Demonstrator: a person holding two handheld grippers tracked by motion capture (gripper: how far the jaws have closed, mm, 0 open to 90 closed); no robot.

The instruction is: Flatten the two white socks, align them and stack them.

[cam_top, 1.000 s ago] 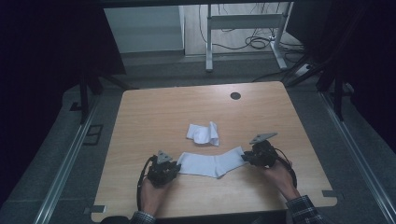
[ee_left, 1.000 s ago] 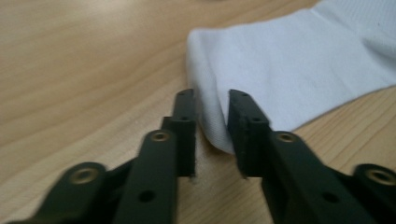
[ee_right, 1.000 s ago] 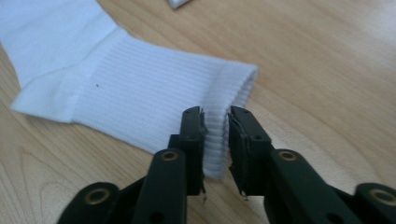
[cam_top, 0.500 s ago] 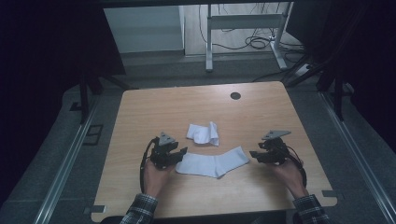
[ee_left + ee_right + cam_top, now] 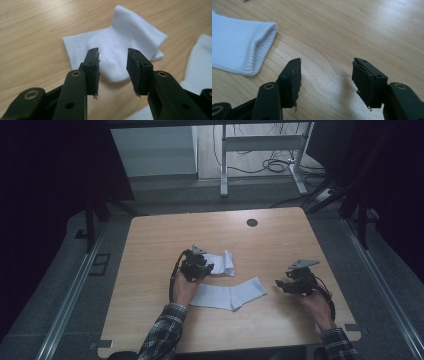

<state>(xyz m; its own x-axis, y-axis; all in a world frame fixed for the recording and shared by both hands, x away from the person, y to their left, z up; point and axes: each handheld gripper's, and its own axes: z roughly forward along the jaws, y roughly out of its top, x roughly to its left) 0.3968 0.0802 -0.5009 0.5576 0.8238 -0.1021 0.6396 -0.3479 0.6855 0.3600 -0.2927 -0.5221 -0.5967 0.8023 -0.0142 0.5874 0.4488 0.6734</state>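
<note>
Two white socks lie on the wooden table [image 5: 150, 250]. A crumpled sock [image 5: 223, 262] [image 5: 130, 32] sits mid-table, and a flat sock [image 5: 230, 295] [image 5: 234, 52] [image 5: 200, 60] lies nearer me. My left gripper [image 5: 208, 268] [image 5: 113, 53] hovers at the crumpled sock's left end. Its jaws have just been closing, but a gap remains and the pads grip nothing. My right gripper [image 5: 278, 285] [image 5: 327, 62] stands open just right of the flat sock's ribbed cuff. Its jaws have just opened, with bare wood between them.
A round dark cable hole [image 5: 252, 222] sits near the table's far edge. Beyond the table stand a metal desk frame [image 5: 223, 165] and loose cables [image 5: 280, 165] on the floor. Bare wood stretches left of the socks and along the front edge.
Both grippers have let go of the flat sock's ends. The left hand moved away from me and rightward to the crumpled sock. The right hand drew off to the right and opened.
</note>
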